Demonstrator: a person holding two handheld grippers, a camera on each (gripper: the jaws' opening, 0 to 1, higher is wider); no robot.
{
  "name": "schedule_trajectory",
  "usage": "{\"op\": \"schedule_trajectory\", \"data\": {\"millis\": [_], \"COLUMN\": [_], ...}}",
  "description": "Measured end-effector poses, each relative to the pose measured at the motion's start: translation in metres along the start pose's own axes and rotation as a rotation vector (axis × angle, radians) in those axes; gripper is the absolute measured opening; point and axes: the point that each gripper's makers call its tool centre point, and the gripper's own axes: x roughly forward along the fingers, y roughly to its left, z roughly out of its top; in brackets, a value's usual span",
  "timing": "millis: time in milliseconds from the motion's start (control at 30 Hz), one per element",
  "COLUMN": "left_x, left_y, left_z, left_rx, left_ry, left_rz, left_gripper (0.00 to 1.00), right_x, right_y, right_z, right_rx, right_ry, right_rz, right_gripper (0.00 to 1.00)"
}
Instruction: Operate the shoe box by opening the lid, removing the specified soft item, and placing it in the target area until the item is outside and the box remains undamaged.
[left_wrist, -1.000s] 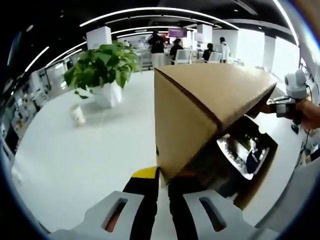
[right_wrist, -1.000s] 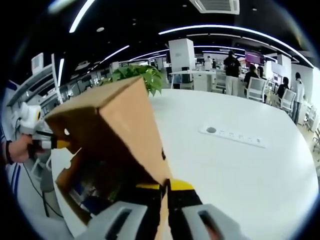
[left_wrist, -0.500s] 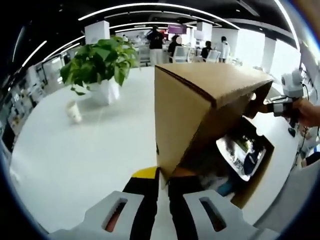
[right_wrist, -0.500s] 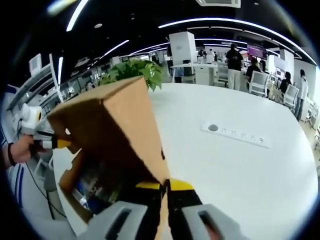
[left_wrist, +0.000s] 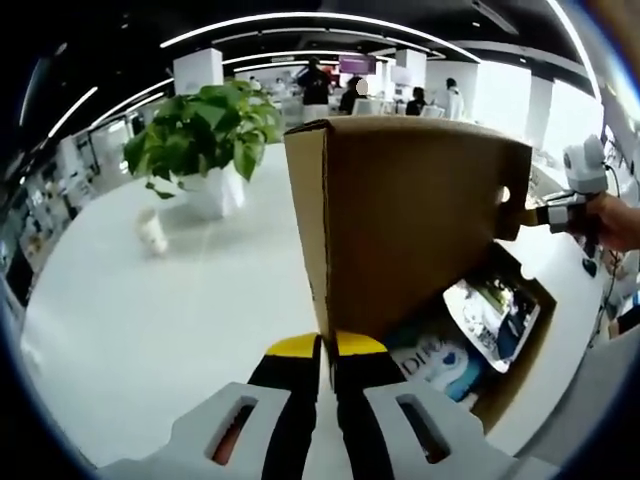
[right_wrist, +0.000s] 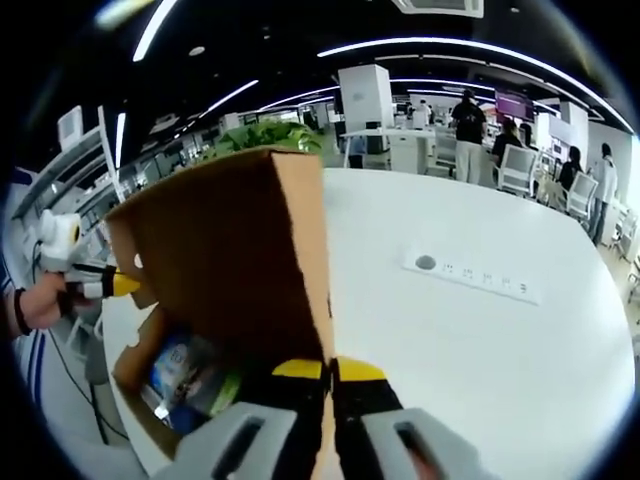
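Lid (left_wrist: 410, 225) stands upright at frame centre. Left gripper (left_wrist: 327, 352) and right gripper (right_wrist: 328, 372) are both clamped tight on its edge, bottom centre. Box (left_wrist: 530, 345) open at lower right, soft packet (left_wrist: 490, 310) inside.

A broad white table (left_wrist: 150, 300) carries the brown cardboard shoe box (left_wrist: 410, 230), a white-potted leafy green plant (left_wrist: 205, 140), 1 small white cup (left_wrist: 153, 232) and a flush socket strip (right_wrist: 470, 277).

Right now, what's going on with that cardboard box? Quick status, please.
Left gripper and right gripper both clamped on the lid. Lid raised upright, packets inside the shoe box. Nothing blocking.
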Motion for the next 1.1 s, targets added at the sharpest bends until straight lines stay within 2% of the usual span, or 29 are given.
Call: {"op": "schedule_trajectory", "data": {"millis": [467,1100], "left_x": [0.011,0.023], "left_y": [0.006,0.012], "left_z": [0.007,0.01], "left_rx": [-0.014,-0.031], "left_ry": [-0.008,-0.01], "left_rz": [0.021,0.026], "left_gripper": [0.01,0.01], "right_x": [0.009,0.02], "right_y": [-0.004,-0.008], "right_z": [0.005,0.006], "right_rx": [0.009,0.043], "right_ry": [0.005,-0.002], "right_rz": [-0.011,-0.021], "right_gripper": [0.0,0.0]}}
